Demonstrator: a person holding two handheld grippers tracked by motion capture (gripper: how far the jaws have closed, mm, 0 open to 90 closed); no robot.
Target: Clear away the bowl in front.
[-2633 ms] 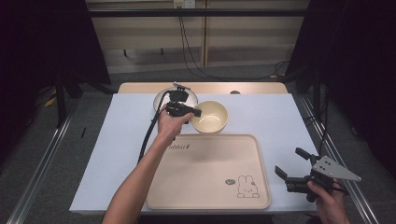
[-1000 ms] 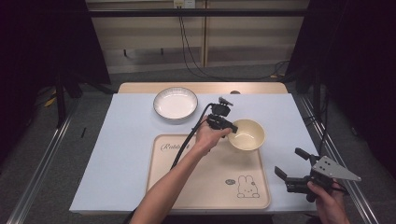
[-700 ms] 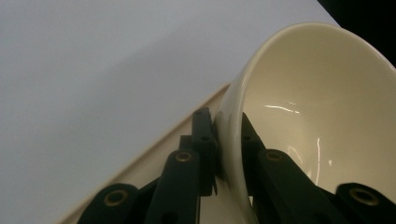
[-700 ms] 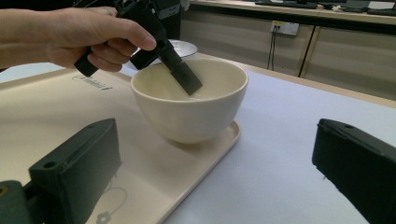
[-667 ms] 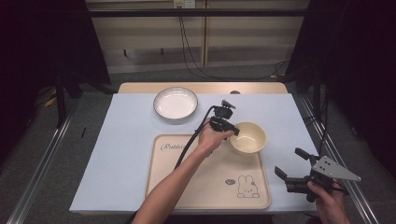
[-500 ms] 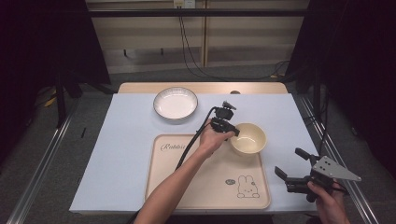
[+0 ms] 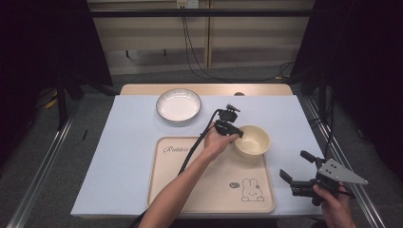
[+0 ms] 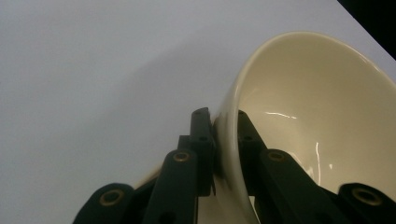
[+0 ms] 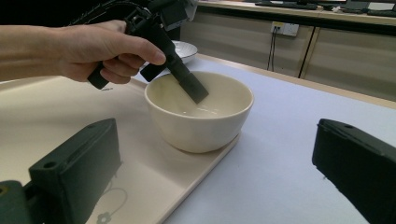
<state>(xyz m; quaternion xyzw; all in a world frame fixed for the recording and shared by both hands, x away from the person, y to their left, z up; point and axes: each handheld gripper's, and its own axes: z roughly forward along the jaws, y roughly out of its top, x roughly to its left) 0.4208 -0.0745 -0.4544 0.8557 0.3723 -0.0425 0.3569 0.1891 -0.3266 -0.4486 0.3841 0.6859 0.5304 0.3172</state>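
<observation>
While the left hand-held gripper [image 7: 236, 132] pinches the near-left rim of the cream bowl [image 7: 252, 140], one jaw sits inside the bowl and the other outside; the left gripper view shows the wall clamped between both black jaws. Bowl [image 9: 200, 110] is upright at the far right corner of the beige tray [image 7: 199, 187], its base on the tray's raised edge in the right gripper view. Left hand [image 7: 216, 142] grips the tool from above the tray, forearm entering from the bottom edge, cable trailing back along it.

Right hand-held gripper [image 7: 294, 172] is held off the tabletop's near right corner, jaws spread wide with nothing between them, grey plate on top; right hand [image 7: 332, 205] below it.

Tray carries a rabbit drawing [image 7: 251, 189] near its front right and script lettering at far left. White plate [image 7: 178, 104] rests on the pale tabletop [image 7: 119, 142] beyond the tray, well apart from the bowl.
</observation>
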